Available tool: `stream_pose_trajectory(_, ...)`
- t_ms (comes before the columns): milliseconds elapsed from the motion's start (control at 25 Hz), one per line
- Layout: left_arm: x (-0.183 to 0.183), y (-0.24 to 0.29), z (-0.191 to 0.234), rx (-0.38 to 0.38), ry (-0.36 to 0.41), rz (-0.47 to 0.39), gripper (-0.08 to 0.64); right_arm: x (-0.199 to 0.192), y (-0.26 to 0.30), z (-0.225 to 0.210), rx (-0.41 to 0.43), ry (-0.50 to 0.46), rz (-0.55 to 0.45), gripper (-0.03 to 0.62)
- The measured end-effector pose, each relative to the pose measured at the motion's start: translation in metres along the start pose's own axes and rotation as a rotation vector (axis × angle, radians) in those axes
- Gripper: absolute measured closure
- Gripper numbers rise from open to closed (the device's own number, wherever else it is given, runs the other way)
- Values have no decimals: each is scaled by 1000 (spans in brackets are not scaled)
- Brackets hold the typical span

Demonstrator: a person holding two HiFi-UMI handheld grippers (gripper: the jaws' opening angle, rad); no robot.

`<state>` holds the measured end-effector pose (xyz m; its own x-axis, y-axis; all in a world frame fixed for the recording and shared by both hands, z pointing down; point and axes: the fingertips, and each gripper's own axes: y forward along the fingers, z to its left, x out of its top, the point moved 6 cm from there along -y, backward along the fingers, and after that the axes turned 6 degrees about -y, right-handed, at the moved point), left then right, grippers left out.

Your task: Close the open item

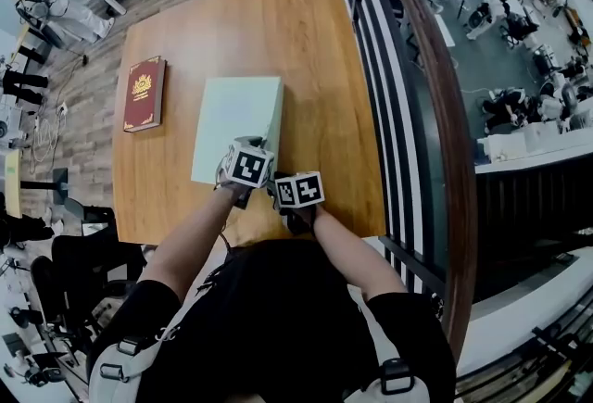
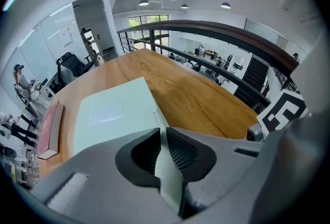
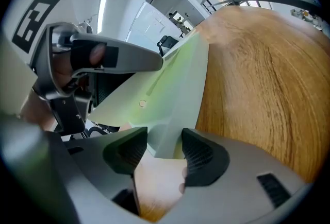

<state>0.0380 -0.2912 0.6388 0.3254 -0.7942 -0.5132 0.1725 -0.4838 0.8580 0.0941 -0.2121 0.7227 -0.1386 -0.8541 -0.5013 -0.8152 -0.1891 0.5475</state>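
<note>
A pale green flat box [image 1: 236, 128] lies on the wooden table [image 1: 315, 40], its lid down flat. My left gripper [image 2: 161, 138] is at the box's near right corner, pointing steeply down. Its jaws stand slightly apart with the box's edge [image 2: 157, 115] showing in the narrow gap; I see no firm pinch. My right gripper [image 3: 164, 140] hovers just beside it at the table's near edge, open. The box's near corner [image 3: 175, 84] lies just ahead of its tips, and bare table shows between the jaws. Both marker cubes [image 1: 248, 165] sit close together in the head view.
A dark red book [image 1: 145, 94] lies on the table left of the box. A railing [image 1: 417, 68] with dark bars runs along the table's right side, with a drop to a lower floor beyond. Office chairs and desks stand to the left.
</note>
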Motion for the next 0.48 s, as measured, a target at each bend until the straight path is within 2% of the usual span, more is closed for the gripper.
stream_pose_trajectory(160,-7,14,-4,-16,-16,40,520,0,-2,-1,-4,6,-6,377)
stream_pose_trajectory(360,2,19,0,10,12,29,515,0,-1,-1,-2,2,-1,377)
stream_pose_trajectory(480,2,22,-3,-11,-14,35,514,0,-2,0,-3,2,0,377)
